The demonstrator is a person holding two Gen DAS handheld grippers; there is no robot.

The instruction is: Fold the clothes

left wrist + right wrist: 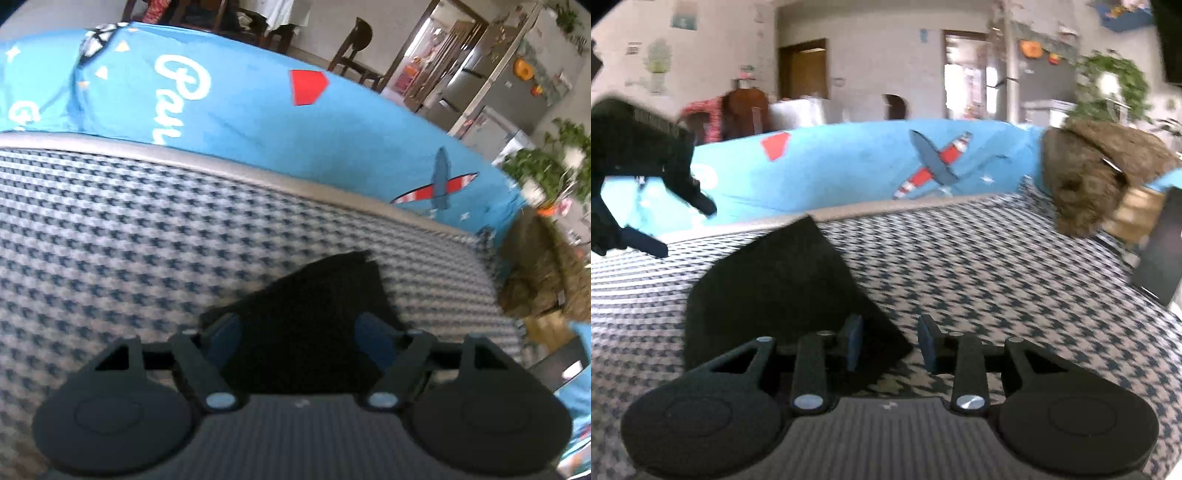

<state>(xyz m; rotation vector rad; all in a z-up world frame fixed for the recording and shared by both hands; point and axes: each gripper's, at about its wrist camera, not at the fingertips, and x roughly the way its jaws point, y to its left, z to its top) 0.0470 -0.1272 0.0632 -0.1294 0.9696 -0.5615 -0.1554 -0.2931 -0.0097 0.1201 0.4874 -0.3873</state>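
A living room, with a houndstooth-patterned cover (997,266) spread over a seat and a blue printed sheet (258,110) draped along its back; a brown plush toy (1086,177) sits at the right-hand end. On the houndstooth cover lies a black garment (775,280), flat and compact, its edges straight and its layers stacked at one corner, as a folded piece lies. The left gripper (299,332) hovers directly above the black garment (314,306), fingers spread wide and empty, tilted down toward the cloth. The right gripper (890,343) is held low over the cover, level and pointing toward the seat back; its fingers stand parted, holding nothing, the left finger over the garment's near corner and the right finger over bare houndstooth. In the right wrist view the other gripper appears at upper left, raised above the sheet. The scene fits either a garment between folds or one folded to its final size; which of the two cannot be settled. No further clothing is visible on the cover.
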